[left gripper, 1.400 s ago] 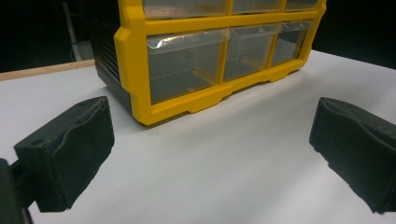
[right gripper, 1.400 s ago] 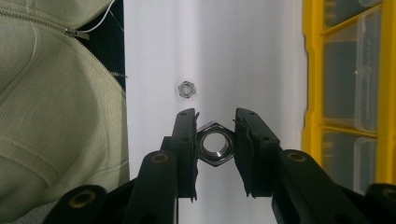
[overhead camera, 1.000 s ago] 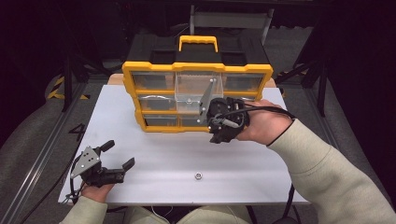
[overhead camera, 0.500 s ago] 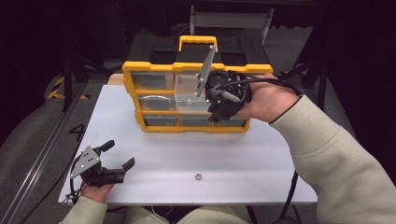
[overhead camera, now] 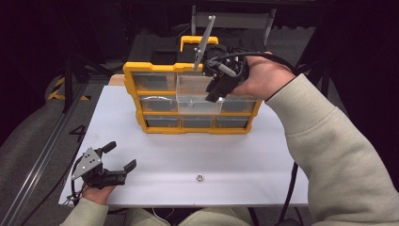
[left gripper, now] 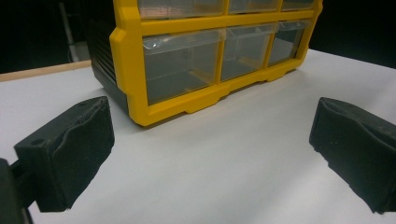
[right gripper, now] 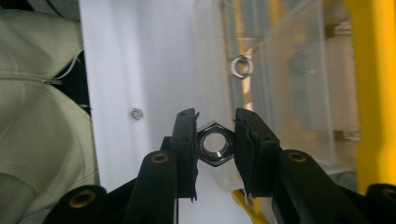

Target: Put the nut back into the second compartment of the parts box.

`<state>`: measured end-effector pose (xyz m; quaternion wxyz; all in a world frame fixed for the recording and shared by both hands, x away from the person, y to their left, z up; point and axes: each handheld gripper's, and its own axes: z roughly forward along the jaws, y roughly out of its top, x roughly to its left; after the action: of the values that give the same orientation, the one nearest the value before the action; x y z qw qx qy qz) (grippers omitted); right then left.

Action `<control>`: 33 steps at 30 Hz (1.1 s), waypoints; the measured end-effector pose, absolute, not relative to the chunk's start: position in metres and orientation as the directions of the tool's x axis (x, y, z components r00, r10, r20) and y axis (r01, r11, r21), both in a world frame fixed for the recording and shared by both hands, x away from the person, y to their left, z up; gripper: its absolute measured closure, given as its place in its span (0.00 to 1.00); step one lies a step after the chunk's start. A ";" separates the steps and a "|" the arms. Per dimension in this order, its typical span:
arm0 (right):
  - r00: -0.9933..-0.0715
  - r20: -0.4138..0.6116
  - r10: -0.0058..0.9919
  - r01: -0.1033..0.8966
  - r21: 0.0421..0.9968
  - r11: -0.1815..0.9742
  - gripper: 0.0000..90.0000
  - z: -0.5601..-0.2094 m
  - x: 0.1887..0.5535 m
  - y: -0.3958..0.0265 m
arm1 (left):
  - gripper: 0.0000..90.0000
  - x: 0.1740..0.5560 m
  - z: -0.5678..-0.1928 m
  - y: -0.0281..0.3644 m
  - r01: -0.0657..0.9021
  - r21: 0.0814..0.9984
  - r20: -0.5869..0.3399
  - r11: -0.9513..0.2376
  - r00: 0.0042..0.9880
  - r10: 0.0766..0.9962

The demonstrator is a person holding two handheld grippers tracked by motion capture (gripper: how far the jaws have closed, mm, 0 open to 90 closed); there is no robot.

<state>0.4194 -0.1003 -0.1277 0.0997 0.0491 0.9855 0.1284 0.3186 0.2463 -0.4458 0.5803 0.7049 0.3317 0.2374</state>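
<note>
A yellow organizer [overhead camera: 155,96] with clear drawers stands at the back of the white table [overhead camera: 263,150]. One centre drawer [overhead camera: 193,104] is pulled out. My right gripper [overhead camera: 212,98] hangs over that drawer, pointing down, shut on a steel hex nut [right gripper: 215,148]. Another nut [right gripper: 242,66] lies inside the clear drawer [right gripper: 299,84] below. A third small nut [overhead camera: 199,178] rests on the table near the front edge. My left gripper [overhead camera: 121,155] sits low at the front left, open and with nothing between its pads [left gripper: 70,149], facing the organizer [left gripper: 187,105].
The organizer's yellow carry handle [overhead camera: 188,41] stands up behind the right hand. A dark case sits behind the organizer. The person's sleeve [overhead camera: 339,160] crosses the right side of the table. The table drops off to dark floor on the left.
The right hand has risen from the organizer's lower front to above the pulled-out drawer, keeping the nut in its jaws. The left gripper has stayed put.
</note>
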 end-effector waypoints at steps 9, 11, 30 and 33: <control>-0.971 -0.188 0.144 0.091 0.262 0.961 0.78 -0.123 0.437 -0.094 | 0.01 0.319 -0.446 0.247 0.188 0.977 -0.054 -0.096 0.663 0.747; -0.969 -0.192 0.154 0.100 0.264 0.959 0.78 -0.123 0.442 -0.093 | 0.01 0.319 -0.446 0.247 0.188 0.977 -0.055 -0.095 0.663 0.747; -0.964 -0.205 0.169 0.114 0.258 0.959 0.78 -0.144 0.465 -0.081 | 0.01 0.319 -0.446 0.248 0.192 0.976 -0.056 -0.098 0.664 0.746; -0.967 -0.199 0.161 0.109 0.249 0.962 0.78 -0.152 0.467 -0.078 | 0.01 0.319 -0.446 0.248 0.194 0.976 -0.058 -0.096 0.662 0.747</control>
<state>0.4672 -0.0783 -0.1516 0.1095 0.0684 0.9845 0.1189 0.3185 0.2480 -0.4462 0.5826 0.7012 0.3356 0.2374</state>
